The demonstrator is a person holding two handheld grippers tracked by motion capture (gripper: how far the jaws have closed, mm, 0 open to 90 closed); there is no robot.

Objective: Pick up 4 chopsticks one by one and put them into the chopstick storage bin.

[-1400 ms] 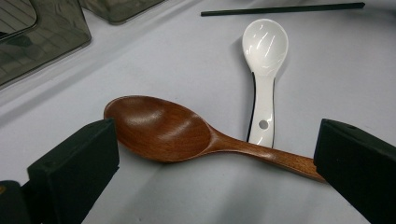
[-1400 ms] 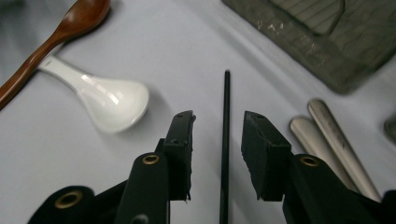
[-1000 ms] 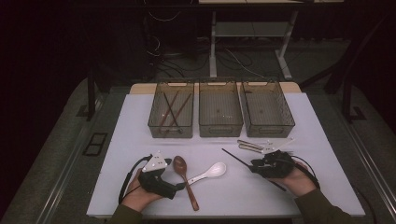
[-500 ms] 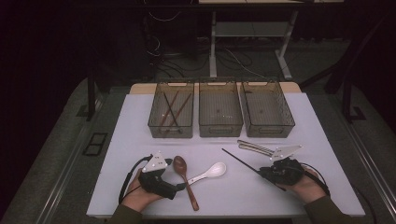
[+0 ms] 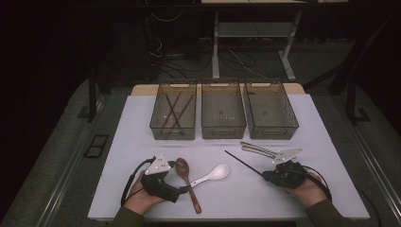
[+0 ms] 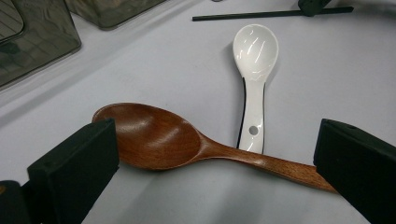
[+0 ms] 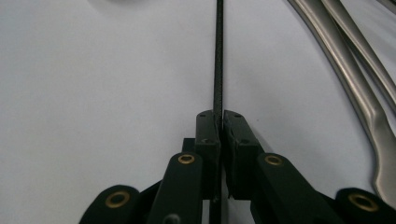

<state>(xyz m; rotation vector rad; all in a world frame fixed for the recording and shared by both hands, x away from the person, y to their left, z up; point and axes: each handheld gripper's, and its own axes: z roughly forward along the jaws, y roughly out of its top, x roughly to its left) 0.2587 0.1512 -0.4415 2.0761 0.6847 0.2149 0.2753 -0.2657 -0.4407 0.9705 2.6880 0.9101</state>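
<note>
While my right gripper has just been closing, its jaws now pinch the thin black chopstick near its tail end, and the stick runs straight ahead from my fingertips, flat on the white tabletop. From above, that gripper sits low by the table's near edge, with the chopstick angling away toward the three clear mesh-sided bins. Off to the right of my right fingertips, near but not touching, lie the slim steel tongs.

My left gripper stands wide, holding nothing. Between its pads lies the brown wooden spoon, bowl beside my left pad and handle running under the right one. Just beyond it rests the white ceramic soup spoon, whose handle end meets the wooden handle.

Risks as I judge them: gripped so far back, the long chopstick may droop or swivel in the pinch on lifting, and its tip could catch a bin rim. A thin round stick could also roll out of flat pads. On the left, closing across the wooden spoon could nudge the ceramic one, since they touch.
</note>
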